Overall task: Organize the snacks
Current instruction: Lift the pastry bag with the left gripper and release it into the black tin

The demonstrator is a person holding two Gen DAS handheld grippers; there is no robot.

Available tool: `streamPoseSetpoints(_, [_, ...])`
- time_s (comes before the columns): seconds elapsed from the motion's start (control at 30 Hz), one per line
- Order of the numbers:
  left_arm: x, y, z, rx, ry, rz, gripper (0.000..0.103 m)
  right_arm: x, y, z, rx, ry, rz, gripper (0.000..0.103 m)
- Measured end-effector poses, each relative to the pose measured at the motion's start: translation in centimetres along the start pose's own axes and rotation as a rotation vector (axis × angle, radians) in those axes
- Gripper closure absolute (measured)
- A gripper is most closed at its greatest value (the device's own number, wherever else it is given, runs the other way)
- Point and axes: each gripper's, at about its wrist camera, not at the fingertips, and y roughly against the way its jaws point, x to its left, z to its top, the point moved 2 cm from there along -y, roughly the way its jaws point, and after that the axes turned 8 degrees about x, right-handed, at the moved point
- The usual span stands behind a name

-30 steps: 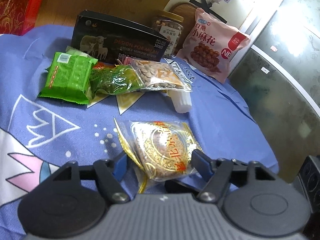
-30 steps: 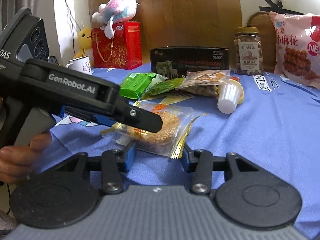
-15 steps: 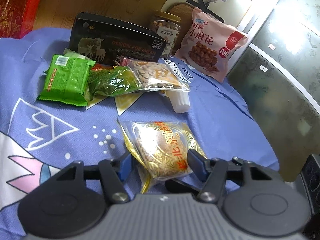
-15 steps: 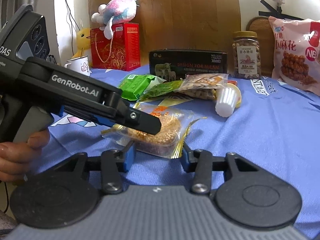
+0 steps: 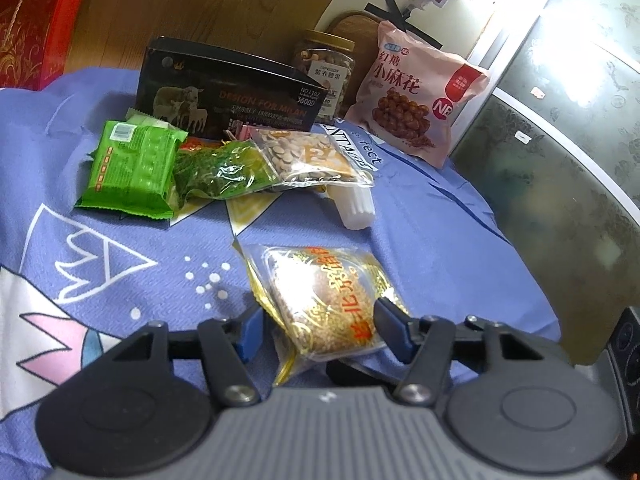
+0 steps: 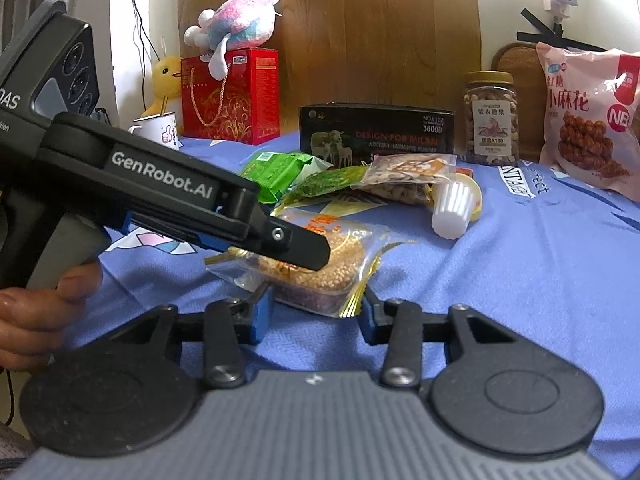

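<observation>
A gold-edged clear packet with a sesame cake [image 5: 328, 300] lies on the blue cloth; it also shows in the right wrist view [image 6: 316, 264]. My left gripper [image 5: 316, 332] is open, with its fingers on either side of the packet's near end. My right gripper [image 6: 316, 316] is open just in front of the same packet. Behind it lie a green packet [image 5: 132, 168], a green-leaf bag [image 5: 220, 168], a seed bag [image 5: 308, 156] and a white ridged cup [image 5: 356, 208].
A black box [image 5: 228, 96], a nut jar [image 5: 326, 68] and a pink snack bag [image 5: 416, 108] stand at the back. A red gift bag [image 6: 230, 96], plush toys and a mug [image 6: 160, 130] are at far left. The table edge drops off at right.
The left gripper has crept forward and narrowed a little around the cake packet. The right gripper has edged closer to the packet.
</observation>
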Motion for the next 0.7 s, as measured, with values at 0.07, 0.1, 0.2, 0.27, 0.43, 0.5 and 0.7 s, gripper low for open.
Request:
streamPoseSetpoints(0.07, [0.2,-0.2,-0.1,0.004,0.002,-0.001,0.046,0.0,0.0,-0.1,0.000,0.001,-0.001,0.057])
streamPoseSetpoints(0.1, [0.2,-0.2,-0.1,0.006,0.004,0.000,0.046,0.0,-0.1,-0.1,0.004,-0.002,0.001,0.057])
streamPoseSetpoints(0.2, [0.1,-0.1,0.2,0.000,0.002,-0.001,0.046,-0.1,-0.1,0.1,0.004,0.000,0.002,0.058])
streamPoseSetpoints(0.27, [0.0,0.1,0.2,-0.008,0.005,-0.007,0.046,0.0,0.0,0.2,-0.002,0.001,-0.004,0.058])
streamPoseSetpoints(0.43, [-0.5,0.7,-0.1,-0.025,-0.019,0.002,0.046,0.3,0.6,0.1,-0.014,-0.002,-0.011,0.058])
streamPoseSetpoints(0.5, [-0.4,0.9,-0.2,-0.030,-0.018,0.001,0.046,0.5,0.6,0.1,-0.017,0.002,-0.012,0.058])
streamPoseSetpoints(0.7, [-0.2,1.3,0.3,-0.043,-0.009,-0.003,0.046,0.9,0.6,0.8,-0.020,0.017,-0.021,0.059])
